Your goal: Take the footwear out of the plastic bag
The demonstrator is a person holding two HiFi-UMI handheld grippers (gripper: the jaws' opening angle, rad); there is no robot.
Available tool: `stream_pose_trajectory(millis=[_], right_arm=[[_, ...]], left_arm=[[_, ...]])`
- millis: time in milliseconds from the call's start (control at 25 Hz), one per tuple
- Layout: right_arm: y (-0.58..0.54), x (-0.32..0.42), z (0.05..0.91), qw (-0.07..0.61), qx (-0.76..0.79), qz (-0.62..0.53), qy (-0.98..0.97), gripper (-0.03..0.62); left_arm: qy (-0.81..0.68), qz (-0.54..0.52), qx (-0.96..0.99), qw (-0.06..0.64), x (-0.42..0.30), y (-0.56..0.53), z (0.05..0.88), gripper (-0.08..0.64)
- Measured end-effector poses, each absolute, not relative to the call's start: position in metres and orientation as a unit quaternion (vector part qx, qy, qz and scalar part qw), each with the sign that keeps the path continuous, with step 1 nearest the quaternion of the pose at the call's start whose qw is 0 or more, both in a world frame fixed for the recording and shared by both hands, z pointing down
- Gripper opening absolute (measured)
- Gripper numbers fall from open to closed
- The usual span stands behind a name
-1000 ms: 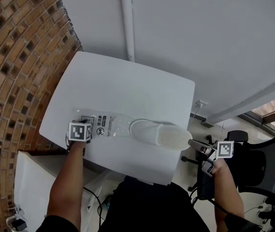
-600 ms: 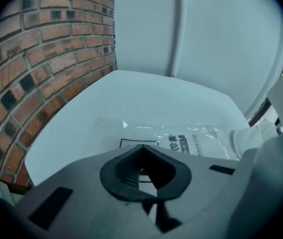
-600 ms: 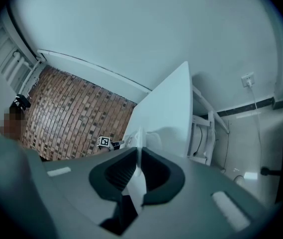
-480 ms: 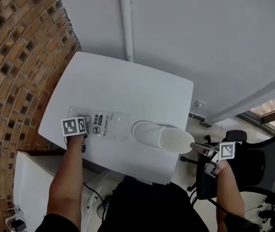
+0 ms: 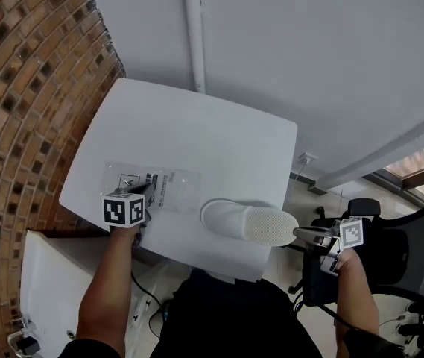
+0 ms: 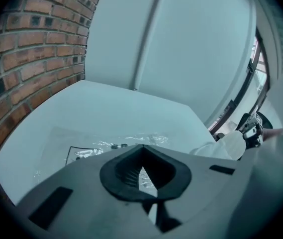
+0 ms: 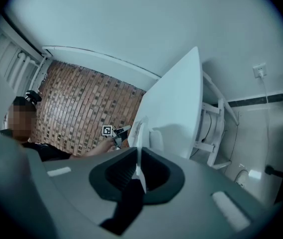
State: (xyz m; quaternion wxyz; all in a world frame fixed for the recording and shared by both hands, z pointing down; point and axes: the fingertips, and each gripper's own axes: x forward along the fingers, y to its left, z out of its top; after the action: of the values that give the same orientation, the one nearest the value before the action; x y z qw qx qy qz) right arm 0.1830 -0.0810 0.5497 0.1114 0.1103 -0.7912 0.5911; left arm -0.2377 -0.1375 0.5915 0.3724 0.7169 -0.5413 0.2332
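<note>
A white slipper (image 5: pixel 247 223) lies by the front right edge of the white table (image 5: pixel 197 133), its heel end past the corner. My right gripper (image 5: pixel 299 234) is shut on that heel end; in the right gripper view a thin white edge of the slipper (image 7: pixel 140 133) runs between the jaws. The clear plastic bag (image 5: pixel 163 185) lies flat at the front left, just left of the slipper's toe. My left gripper (image 5: pixel 150 191) is shut on the bag's near edge, and crinkled plastic shows between its jaws (image 6: pixel 141 176).
A brick wall (image 5: pixel 25 103) borders the table's left side. A white pipe (image 5: pixel 193 32) runs up the wall behind it. A black office chair (image 5: pixel 409 256) stands at the right, and a white surface (image 5: pixel 48 274) sits low at the front left.
The slipper has slid right and toward the front edge, leaving the bag. The left gripper drew the bag left, then shifted back toward the front.
</note>
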Motion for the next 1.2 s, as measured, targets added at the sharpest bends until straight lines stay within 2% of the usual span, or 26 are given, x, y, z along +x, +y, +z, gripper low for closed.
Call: stream_pose_trajectory(millis=[240, 520, 800, 1200], right_arm=[[-0.065, 0.162, 0.555, 0.146, 0.076, 0.589, -0.791, 0.031], [-0.109, 0.128, 0.593, 0.178, 0.213, 0.54, -0.794, 0.046], [-0.138, 0.094, 0.605, 0.227, 0.254, 0.508, -0.791, 0.057], [-0.154, 0.085, 0.626, 0.275, 0.321, 0.465, -0.778, 0.073]], left_arm=[[-0.515, 0.209, 0.743, 0.374, -0.198, -0.106, 0.57, 0.006], [-0.499, 0.175, 0.76, 0.378, -0.172, -0.071, 0.546, 0.006], [-0.462, 0.178, 0.774, 0.394, -0.132, -0.027, 0.553, 0.006], [-0.474, 0.167, 0.769, 0.396, -0.152, -0.008, 0.549, 0.006]])
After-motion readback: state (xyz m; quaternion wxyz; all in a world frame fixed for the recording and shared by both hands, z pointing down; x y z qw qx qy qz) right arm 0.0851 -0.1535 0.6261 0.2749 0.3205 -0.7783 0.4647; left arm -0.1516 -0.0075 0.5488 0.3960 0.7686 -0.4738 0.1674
